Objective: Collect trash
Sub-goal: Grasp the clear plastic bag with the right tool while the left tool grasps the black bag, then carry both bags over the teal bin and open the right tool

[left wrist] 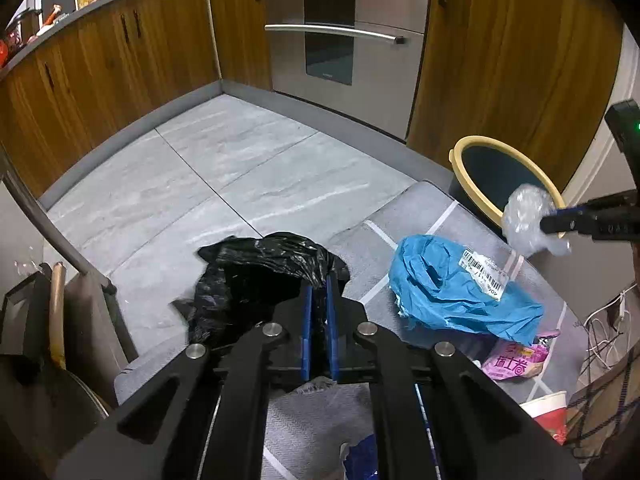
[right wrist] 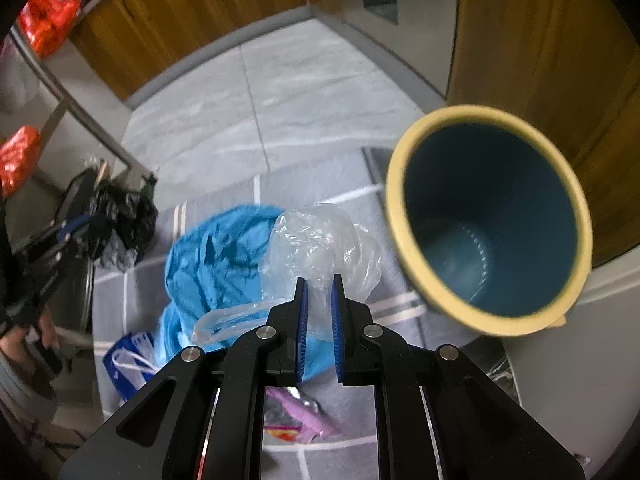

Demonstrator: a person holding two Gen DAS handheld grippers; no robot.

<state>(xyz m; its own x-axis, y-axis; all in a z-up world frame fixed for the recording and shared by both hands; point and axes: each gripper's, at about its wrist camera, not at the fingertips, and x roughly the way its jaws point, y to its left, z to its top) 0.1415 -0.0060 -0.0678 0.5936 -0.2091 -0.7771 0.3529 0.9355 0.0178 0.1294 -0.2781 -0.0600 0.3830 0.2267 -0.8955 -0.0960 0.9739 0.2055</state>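
Note:
My left gripper (left wrist: 319, 280) is shut on a crumpled black plastic bag (left wrist: 256, 276) above the grey mat; it also shows in the right wrist view (right wrist: 128, 216) at the left. My right gripper (right wrist: 319, 284) is shut on a clear plastic bag (right wrist: 320, 248) and holds it in the air just left of the bin (right wrist: 492, 216), a dark blue bucket with a yellow rim that looks empty. In the left wrist view the clear bag (left wrist: 528, 220) hangs by the bin's rim (left wrist: 464, 148). A blue plastic bag with a white label (left wrist: 452, 288) lies on the mat between the grippers.
A pink snack wrapper (left wrist: 516, 364), a red and white paper cup (left wrist: 550, 410) and a blue and white packet (right wrist: 128, 356) lie on the grey mat (left wrist: 424, 208). Wooden cabinets (left wrist: 100, 68) and a steel oven (left wrist: 344, 20) ring the grey tile floor. A metal frame leg (left wrist: 52, 232) stands left.

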